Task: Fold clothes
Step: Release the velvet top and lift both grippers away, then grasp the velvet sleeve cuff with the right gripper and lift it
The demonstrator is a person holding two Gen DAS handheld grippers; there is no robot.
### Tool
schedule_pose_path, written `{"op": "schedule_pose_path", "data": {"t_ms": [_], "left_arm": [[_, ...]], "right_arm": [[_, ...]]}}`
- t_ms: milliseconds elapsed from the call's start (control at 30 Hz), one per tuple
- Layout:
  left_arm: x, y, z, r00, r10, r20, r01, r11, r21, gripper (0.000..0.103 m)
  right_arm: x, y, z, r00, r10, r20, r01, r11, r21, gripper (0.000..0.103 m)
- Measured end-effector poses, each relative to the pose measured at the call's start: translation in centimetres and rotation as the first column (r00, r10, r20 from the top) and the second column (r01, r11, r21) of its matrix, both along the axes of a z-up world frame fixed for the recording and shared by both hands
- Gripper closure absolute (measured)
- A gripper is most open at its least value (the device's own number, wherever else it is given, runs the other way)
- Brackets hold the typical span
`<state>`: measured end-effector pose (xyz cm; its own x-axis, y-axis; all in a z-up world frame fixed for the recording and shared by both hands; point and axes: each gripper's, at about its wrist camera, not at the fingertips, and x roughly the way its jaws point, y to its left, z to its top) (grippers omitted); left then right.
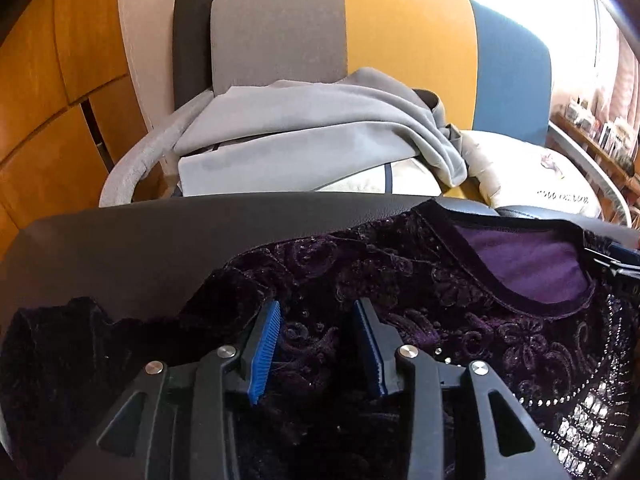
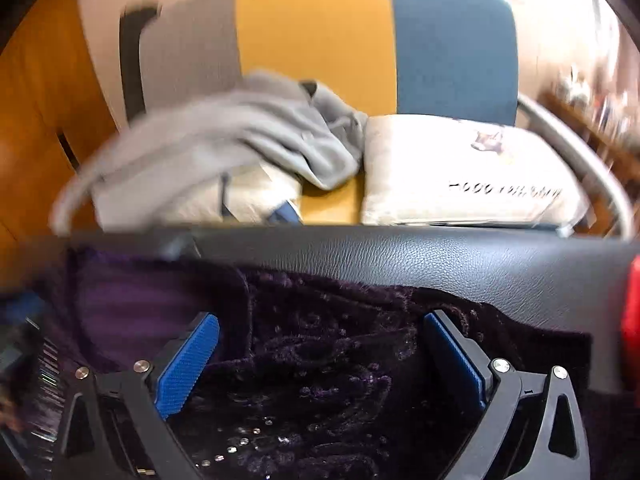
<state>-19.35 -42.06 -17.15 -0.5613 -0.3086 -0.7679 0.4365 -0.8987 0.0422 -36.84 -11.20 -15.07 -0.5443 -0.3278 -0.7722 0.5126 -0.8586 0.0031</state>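
Observation:
A dark purple velvet top with sequins and a lighter purple lining at the neckline lies flat on a black leather surface. My left gripper is open, its blue pads over the top's left shoulder. My right gripper is open wide over the top's right shoulder, just right of the neckline. The right gripper also shows at the right edge of the left wrist view. The right wrist view is blurred.
Behind the black surface stands a sofa with grey, yellow and blue back panels. A grey garment and a white cushion with writing lie on it. Wooden cabinets stand at left. A red object sits at right.

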Motion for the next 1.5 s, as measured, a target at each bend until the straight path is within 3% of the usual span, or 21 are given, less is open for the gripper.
{"op": "schedule_pose_path", "data": {"t_ms": [33,133,300,333,467,600,733,833,933,967,1067,1133,1300,1367,1433,1500], "left_arm": [[-0.1,0.0,0.1,1.000,0.001,0.010,-0.001,1.000,0.004,0.063],[1.6,0.3,2.1,0.999,0.049,-0.017,-0.048,0.998,0.041,0.065],[8.4,5.4,4.1,0.994,-0.079,-0.078,0.081,0.996,0.024,0.062],[9.8,6.0,3.8,0.994,-0.082,-0.071,0.085,0.996,0.038,0.062],[15.8,6.9,2.4,0.996,-0.062,-0.071,0.072,0.986,0.148,0.062],[20.9,7.0,1.2,0.997,0.022,-0.069,-0.007,0.977,0.214,0.061],[24.7,8.0,-0.1,0.997,0.033,-0.065,-0.023,0.988,0.152,0.061],[25.6,8.5,-0.3,0.996,0.028,-0.087,-0.017,0.991,0.130,0.061],[25.0,8.6,-0.2,0.997,0.043,-0.067,-0.035,0.992,0.120,0.060],[24.6,8.8,0.0,0.997,0.054,-0.046,-0.049,0.993,0.104,0.059],[24.2,10.2,1.6,0.993,0.072,-0.094,-0.062,0.992,0.106,0.051],[23.4,12.1,2.1,0.993,0.027,-0.118,-0.015,0.994,0.104,0.046],[21.1,15.3,0.0,0.995,-0.077,-0.069,0.085,0.989,0.119,0.042],[21.4,15.6,-0.4,0.992,-0.081,-0.097,0.090,0.991,0.096,0.041],[21.4,14.8,-0.5,0.989,-0.080,-0.123,0.098,0.985,0.145,0.040],[21.4,14.5,-0.5,0.986,-0.082,-0.142,0.105,0.981,0.162,0.039]], "right_arm": [[0.4,-0.3,0.0,1.000,0.005,-0.019,-0.005,1.000,0.025,0.000],[-0.1,0.8,-0.1,1.000,0.005,0.012,-0.005,1.000,-0.018,0.000],[0.1,1.0,0.5,0.997,0.031,0.071,-0.030,0.999,-0.017,0.000],[1.1,1.9,1.6,0.996,0.043,0.074,-0.039,0.997,-0.061,0.000],[7.4,5.4,4.8,0.979,0.187,0.077,-0.169,0.964,-0.204,0.000],[15.4,9.7,3.6,0.946,0.290,0.145,-0.253,0.940,-0.229,0.000],[21.8,14.4,0.7,0.940,0.270,0.208,-0.228,0.951,-0.207,0.000],[24.6,16.9,-0.3,0.954,0.275,0.117,-0.242,0.941,-0.236,0.000],[25.0,16.8,-0.5,0.961,0.258,0.100,-0.232,0.947,-0.222,0.000],[25.1,16.5,-0.5,0.962,0.255,0.095,-0.233,0.952,-0.199,0.000],[25.8,14.7,-0.7,0.963,0.260,0.070,-0.255,0.964,-0.073,0.000],[26.1,14.0,-0.8,0.964,0.262,0.045,-0.262,0.965,-0.009,0.000],[26.4,15.3,0.2,0.968,0.247,0.049,-0.244,0.968,-0.066,0.004],[26.7,18.1,1.8,0.981,0.193,0.014,-0.189,0.972,-0.142,0.009],[26.4,21.6,3.3,0.994,0.109,-0.018,-0.110,0.972,-0.209,0.008],[25.6,25.8,4.2,0.997,-0.027,-0.070,0.014,0.982,-0.187,0.008]]}}
